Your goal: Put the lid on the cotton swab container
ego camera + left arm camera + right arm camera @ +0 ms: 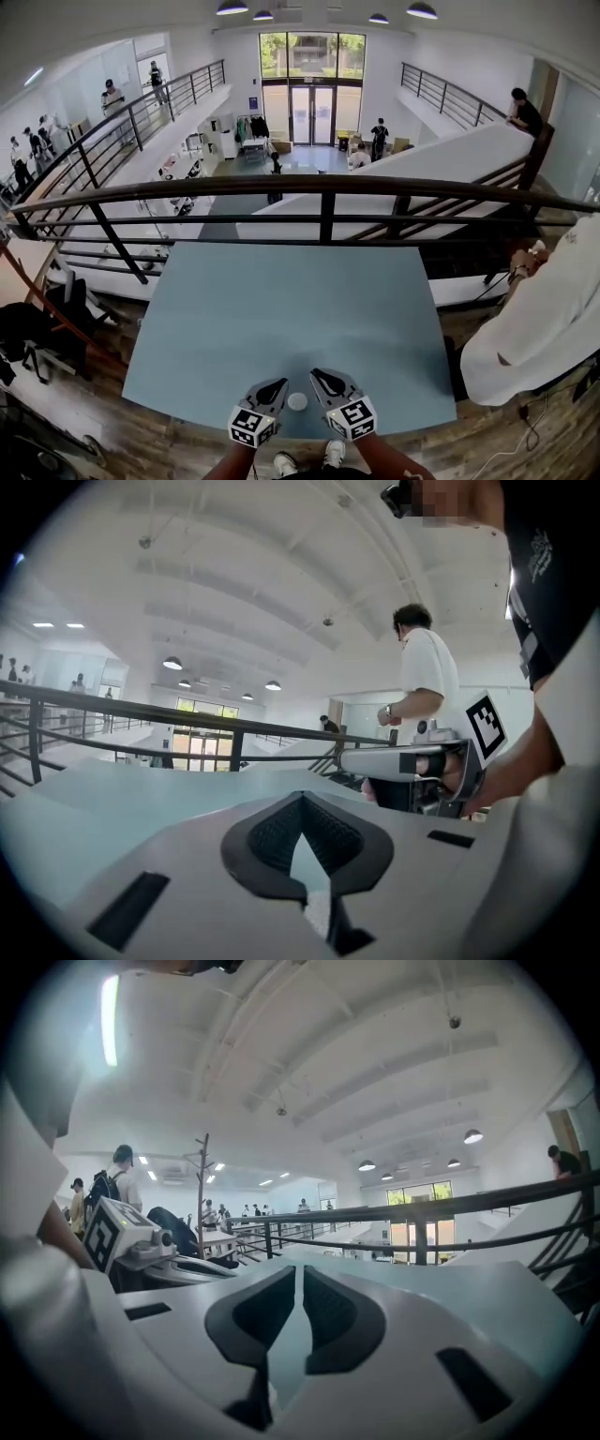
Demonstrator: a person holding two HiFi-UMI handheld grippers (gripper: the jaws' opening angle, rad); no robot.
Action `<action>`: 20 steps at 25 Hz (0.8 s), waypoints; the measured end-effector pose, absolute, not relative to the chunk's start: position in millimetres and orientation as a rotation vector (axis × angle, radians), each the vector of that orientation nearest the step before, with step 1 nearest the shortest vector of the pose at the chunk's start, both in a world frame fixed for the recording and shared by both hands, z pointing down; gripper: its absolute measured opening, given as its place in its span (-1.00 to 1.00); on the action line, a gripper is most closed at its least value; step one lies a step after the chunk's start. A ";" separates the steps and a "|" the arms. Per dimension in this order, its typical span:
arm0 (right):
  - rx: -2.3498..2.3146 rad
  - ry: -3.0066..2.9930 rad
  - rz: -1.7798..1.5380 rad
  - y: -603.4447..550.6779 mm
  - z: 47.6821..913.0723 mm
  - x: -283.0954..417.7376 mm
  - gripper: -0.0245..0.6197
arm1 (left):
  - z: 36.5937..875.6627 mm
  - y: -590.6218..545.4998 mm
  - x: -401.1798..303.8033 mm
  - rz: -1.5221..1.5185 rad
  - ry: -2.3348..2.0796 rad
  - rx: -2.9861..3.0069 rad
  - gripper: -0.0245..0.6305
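A small white round thing, the lid or the cotton swab container seen from above, sits on the light blue table near its front edge. It lies between my two grippers and touches neither. My left gripper hangs just left of it, its fingertips meeting with nothing between them. My right gripper hangs just right of it, its dark pads nearly together and nothing held. Both point almost level across the table, so neither gripper view shows the white thing. Each gripper view shows the other gripper alongside.
A dark metal railing runs along the table's far edge, with a drop to a lower floor behind it. A person in a white shirt stands close to the table's right side. Bags and gear lie on the wooden floor at the left.
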State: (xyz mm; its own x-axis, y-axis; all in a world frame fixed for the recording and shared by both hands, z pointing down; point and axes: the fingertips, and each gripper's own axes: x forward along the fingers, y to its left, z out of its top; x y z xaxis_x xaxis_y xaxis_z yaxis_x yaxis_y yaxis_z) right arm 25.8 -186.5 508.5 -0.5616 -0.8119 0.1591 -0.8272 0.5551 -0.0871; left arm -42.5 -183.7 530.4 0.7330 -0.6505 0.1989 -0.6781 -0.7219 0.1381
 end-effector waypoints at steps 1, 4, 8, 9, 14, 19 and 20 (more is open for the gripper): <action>1.422 -2.681 0.243 -187.6 505.5 29.7 -0.86 | 523.2 -187.8 -35.8 0.202 -1.045 2.729 -0.89; 1.441 -2.675 0.245 -194.0 495.7 35.6 -0.86 | 502.2 -201.5 -25.4 0.173 -1.056 2.752 -0.89; 1.509 -2.705 0.282 -198.7 472.7 38.2 -0.86 | 483.1 -202.6 -23.0 0.137 -1.046 2.773 -0.89; 1.518 -2.714 0.280 -198.8 464.9 40.4 -0.86 | 479.2 -202.0 -20.8 0.127 -1.044 2.765 -0.89; 1.550 -2.749 0.320 -205.7 448.2 57.3 -0.86 | 457.8 -211.3 -14.0 0.049 -1.103 2.747 -0.89; 1.616 -2.735 0.238 -215.2 438.5 61.7 -0.87 | 440.7 -226.1 -16.8 0.062 -1.144 2.782 -0.89; 1.641 -2.724 0.214 -217.2 436.5 63.5 -0.87 | 442.5 -228.8 -18.6 0.079 -1.164 2.773 -0.89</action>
State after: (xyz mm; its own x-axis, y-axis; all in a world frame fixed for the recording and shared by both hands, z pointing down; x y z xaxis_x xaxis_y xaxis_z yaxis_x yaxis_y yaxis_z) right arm 63.5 -217.2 436.5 -0.4690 -0.8827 0.0303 -0.8766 0.4610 -0.1380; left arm -18.6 -228.8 442.5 0.7006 -0.7065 0.0996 -0.7135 -0.6931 0.1025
